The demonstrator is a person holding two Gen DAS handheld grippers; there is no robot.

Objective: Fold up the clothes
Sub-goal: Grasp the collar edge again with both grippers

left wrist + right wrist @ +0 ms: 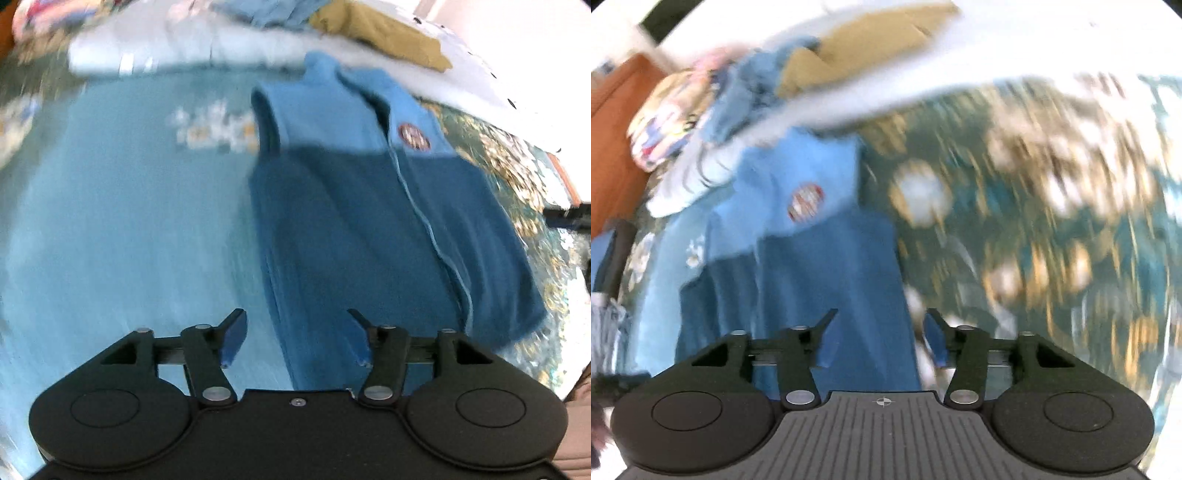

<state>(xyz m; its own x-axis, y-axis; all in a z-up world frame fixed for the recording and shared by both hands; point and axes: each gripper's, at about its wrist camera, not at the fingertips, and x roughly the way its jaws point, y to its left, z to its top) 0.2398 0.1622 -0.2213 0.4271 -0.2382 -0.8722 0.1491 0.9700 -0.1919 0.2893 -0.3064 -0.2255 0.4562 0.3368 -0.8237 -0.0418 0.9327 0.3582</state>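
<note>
A blue fleece vest (369, 221) with a round red badge (413, 136) lies flat on the bed, collar away from me, its lower half in shadow. My left gripper (297, 332) hangs open above the vest's near left edge, and its blue pads (234, 339) hold nothing. The right wrist view shows the same vest (812, 266) and badge (807, 201) at centre left. My right gripper (881, 332) stands open over the vest's near right edge, with no cloth pinched. Both views are blurred.
The vest rests on a blue cloth (110, 221) spread over a teal floral bedspread (1034, 221). At the back lie a white sheet (166, 48), a tan garment (388, 33), a pale blue garment (269, 14) and a colourful bundle (665, 122). An orange surface (613, 129) stands at the far left.
</note>
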